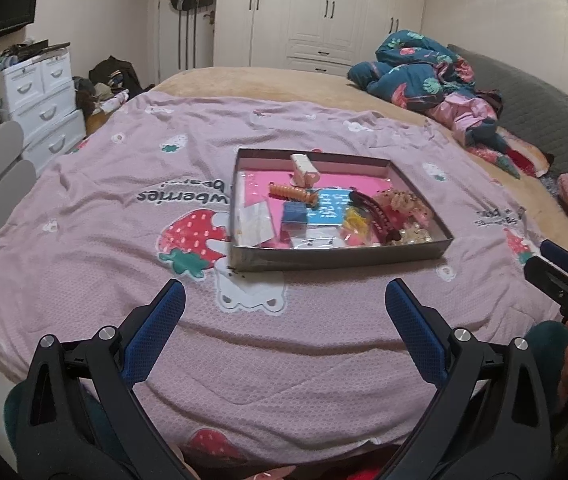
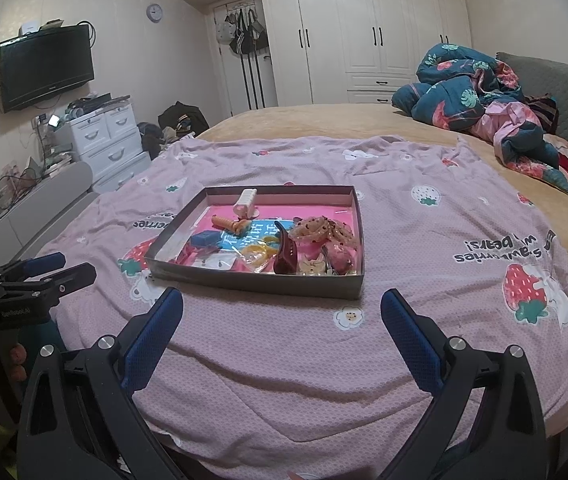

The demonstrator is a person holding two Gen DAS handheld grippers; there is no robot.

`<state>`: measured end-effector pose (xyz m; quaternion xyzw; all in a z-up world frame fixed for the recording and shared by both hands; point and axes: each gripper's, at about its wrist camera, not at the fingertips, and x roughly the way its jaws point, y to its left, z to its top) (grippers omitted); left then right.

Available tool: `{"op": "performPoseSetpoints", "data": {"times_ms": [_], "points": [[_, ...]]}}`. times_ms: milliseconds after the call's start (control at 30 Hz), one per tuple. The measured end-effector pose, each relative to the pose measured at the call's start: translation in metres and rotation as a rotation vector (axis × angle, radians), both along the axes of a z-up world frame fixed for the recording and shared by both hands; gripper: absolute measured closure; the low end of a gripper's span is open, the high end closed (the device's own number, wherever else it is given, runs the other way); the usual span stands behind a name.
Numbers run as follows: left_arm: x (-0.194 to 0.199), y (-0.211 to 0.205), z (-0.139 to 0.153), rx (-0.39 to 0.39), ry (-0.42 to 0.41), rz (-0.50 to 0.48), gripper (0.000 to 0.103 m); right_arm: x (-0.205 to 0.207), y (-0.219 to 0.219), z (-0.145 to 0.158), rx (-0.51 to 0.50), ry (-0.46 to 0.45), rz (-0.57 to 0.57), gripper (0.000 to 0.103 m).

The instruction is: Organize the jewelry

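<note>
A shallow grey box (image 1: 336, 258) (image 2: 252, 282) with a pink lining sits on the pink strawberry bedspread (image 1: 124, 280). It holds an orange spiral hair tie (image 1: 292, 194), a blue box (image 1: 295, 213), a dark red hair claw (image 1: 376, 216) (image 2: 286, 256), a white clip (image 1: 304, 166), yellow bands (image 2: 258, 252) and frilly scrunchies (image 2: 324, 230). My left gripper (image 1: 284, 300) is open and empty, in front of the box. My right gripper (image 2: 282, 312) is open and empty, also short of the box. Each gripper shows at the edge of the other's view.
A crumpled blue floral quilt (image 1: 424, 72) (image 2: 480, 88) lies at the far right of the bed by a grey headboard (image 2: 564, 96). White drawers (image 2: 104, 140) and a wall television (image 2: 46, 66) stand left. White wardrobes (image 2: 364, 28) line the back wall.
</note>
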<state>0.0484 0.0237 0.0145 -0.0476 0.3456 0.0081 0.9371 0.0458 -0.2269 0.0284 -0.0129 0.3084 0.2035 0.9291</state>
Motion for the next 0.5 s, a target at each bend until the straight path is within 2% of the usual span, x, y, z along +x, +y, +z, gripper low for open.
{"op": "performPoseSetpoints", "data": {"times_ms": [100,200,300,367,400,500], "points": [[0.002,0.004,-0.001,-0.042,0.009,-0.004,0.009,0.003,-0.002,-0.002,0.002,0.008,-0.009,0.004],[0.004,0.01,-0.003,-0.052,0.013,0.013,0.009,0.009,-0.006,-0.004,0.004,0.014,-0.031,0.004],[0.014,0.025,-0.007,-0.055,0.033,0.069,0.009,0.026,-0.016,-0.006,-0.007,-0.001,-0.086,0.004],[0.03,0.052,-0.013,-0.059,0.063,0.161,0.009,0.053,-0.031,-0.012,-0.043,0.006,-0.156,0.004],[0.045,0.07,-0.019,-0.048,0.111,0.225,0.009,0.072,-0.04,-0.017,-0.063,0.026,-0.196,0.004],[0.085,0.132,-0.036,-0.015,0.185,0.423,0.009,0.144,-0.088,-0.042,-0.117,0.103,-0.385,0.004]]}}
